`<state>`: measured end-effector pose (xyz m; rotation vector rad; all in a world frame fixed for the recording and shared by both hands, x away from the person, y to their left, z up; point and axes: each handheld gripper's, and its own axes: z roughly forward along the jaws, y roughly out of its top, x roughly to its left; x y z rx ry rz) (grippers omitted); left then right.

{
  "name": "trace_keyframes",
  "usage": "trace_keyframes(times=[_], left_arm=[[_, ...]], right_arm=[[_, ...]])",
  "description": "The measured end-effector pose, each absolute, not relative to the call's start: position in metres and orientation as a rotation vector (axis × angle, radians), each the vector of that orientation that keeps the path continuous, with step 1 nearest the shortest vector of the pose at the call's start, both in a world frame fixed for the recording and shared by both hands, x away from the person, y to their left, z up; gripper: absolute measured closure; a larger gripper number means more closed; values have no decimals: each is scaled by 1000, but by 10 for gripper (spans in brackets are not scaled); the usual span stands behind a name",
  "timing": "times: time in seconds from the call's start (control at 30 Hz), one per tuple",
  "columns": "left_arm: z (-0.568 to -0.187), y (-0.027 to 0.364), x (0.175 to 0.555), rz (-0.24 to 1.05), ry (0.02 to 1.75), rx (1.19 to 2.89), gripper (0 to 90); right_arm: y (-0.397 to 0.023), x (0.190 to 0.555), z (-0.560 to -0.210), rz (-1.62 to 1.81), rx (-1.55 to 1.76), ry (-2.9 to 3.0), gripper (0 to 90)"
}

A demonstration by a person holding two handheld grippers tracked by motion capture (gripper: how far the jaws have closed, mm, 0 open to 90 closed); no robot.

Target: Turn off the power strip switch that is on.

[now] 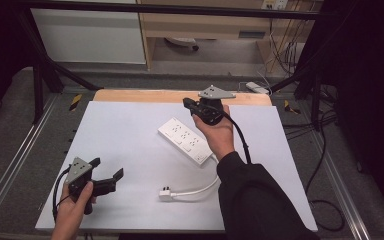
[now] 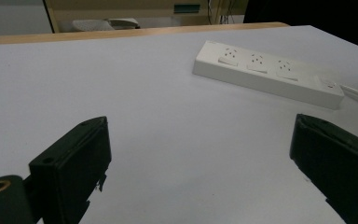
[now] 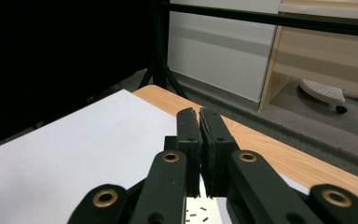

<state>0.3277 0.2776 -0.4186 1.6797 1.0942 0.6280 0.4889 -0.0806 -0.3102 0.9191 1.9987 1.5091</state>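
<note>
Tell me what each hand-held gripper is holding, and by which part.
Nothing is held. The left hand-held gripper stands open over bare table; the right hand-held gripper is shut on nothing, above the white power strip.

We see just a tiny bit of the white power strip [image 3: 198, 212] under the right gripper [image 3: 199, 122] in the right gripper view; the rest is cut off at the bottom and hidden by the black jaws. From above, the right hand [image 1: 217, 134] covers part of the strip's far side. The white cable [image 1: 200, 189] slips under the dark sleeve [image 1: 252, 200], so we cannot see where it meets the strip. In the left gripper view, the cable is cut off at the right edge, and both jaws of the left gripper [image 2: 200, 175] are cut off at the bottom. The plug [image 1: 166, 194] is too small to show its pins clearly.
</note>
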Motion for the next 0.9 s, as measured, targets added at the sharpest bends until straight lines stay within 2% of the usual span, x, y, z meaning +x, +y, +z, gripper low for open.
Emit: trace_keyframes(times=[0.9], left_arm=[[-419,277,328,628,1084,1696,51]], right_arm=[[-54,515,-337,1415,977,2110,900]])
